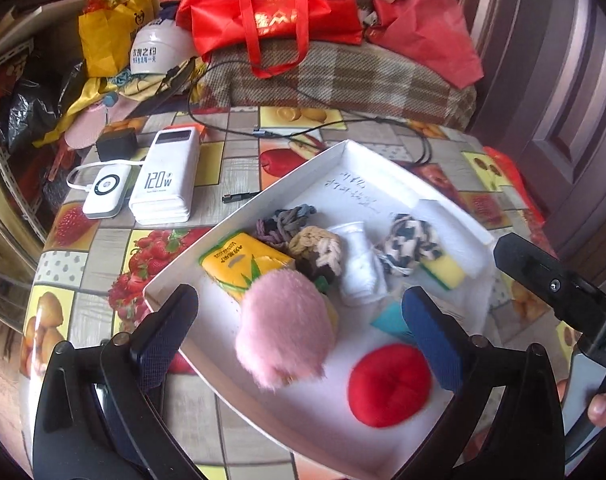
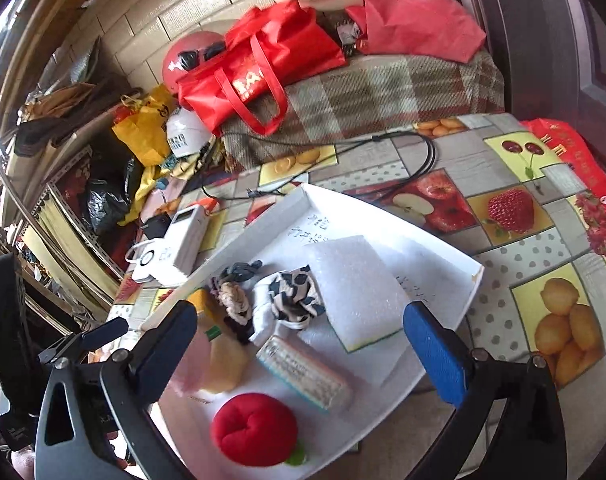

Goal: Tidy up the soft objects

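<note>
Fruit-patterned surface (image 1: 103,248) carries a white tray (image 1: 383,168) already holding the pink plush (image 1: 283,324), red cushion (image 1: 389,384) and knotted ropes, so sorting looks nearly done, both left tongs (image 1: 299,320) and right tongs (image 2: 303,340) spread empty.

We see our left gripper (image 1: 303,320) built from black curved arms with round silver screws and dark blue textured pads; our right gripper (image 2: 303,332) matches it, one pad a brighter blue (image 2: 435,356).
</note>
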`<state>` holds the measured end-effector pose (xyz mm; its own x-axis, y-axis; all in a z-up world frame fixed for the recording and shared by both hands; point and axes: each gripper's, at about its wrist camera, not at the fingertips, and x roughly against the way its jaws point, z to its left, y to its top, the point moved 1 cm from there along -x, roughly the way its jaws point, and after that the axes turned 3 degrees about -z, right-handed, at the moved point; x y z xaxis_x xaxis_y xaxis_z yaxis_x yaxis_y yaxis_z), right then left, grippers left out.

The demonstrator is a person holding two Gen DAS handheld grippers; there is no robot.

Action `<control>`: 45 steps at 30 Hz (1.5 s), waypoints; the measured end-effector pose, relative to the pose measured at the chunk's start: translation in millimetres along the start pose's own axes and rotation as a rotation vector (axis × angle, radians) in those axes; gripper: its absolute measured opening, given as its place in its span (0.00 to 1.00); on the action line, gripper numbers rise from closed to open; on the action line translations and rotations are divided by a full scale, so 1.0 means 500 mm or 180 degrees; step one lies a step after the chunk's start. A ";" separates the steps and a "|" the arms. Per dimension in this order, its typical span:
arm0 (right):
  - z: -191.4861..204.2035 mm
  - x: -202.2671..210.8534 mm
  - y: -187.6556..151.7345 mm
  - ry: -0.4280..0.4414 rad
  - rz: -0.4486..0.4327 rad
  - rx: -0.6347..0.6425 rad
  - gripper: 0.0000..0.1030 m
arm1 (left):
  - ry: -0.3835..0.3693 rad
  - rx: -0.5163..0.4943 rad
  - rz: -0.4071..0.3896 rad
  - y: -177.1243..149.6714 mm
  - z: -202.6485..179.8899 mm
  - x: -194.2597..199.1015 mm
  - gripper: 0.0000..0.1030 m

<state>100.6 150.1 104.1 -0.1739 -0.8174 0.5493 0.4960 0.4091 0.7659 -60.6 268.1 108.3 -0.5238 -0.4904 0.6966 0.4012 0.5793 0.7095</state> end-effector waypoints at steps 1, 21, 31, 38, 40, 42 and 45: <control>0.004 0.015 -0.001 0.0011 -0.0038 0.0017 1.00 | -0.0024 -0.0007 -0.0011 -0.004 -0.004 0.012 1.00; 0.049 0.331 -0.030 -0.0746 -0.0708 0.0305 1.00 | 0.0152 -0.0474 -0.0725 -0.045 -0.124 0.345 1.00; 0.018 0.445 -0.086 -0.1265 -0.0942 0.0223 1.00 | 0.0422 -0.0659 -0.0601 -0.107 -0.153 0.367 1.00; -0.009 0.491 -0.146 -0.1474 -0.0849 0.0013 1.00 | 0.0331 -0.1108 -0.0556 -0.134 -0.221 0.374 1.00; -0.005 0.506 -0.153 -0.1527 -0.0882 0.0000 1.00 | 0.0212 -0.1156 -0.0561 -0.137 -0.231 0.384 1.00; 0.000 0.524 -0.158 -0.1550 -0.0936 -0.0023 1.00 | 0.0056 -0.1154 -0.0552 -0.139 -0.235 0.396 1.00; 0.009 0.549 -0.167 -0.1572 -0.1008 -0.0054 1.00 | -0.0007 -0.1183 -0.0547 -0.141 -0.239 0.405 1.00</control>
<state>7.5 -106.7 192.3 -0.6896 -0.6113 0.3883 0.3681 0.1658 0.9149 -105.3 50.2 211.8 -0.6083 -0.5580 0.5645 0.5517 0.2141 0.8061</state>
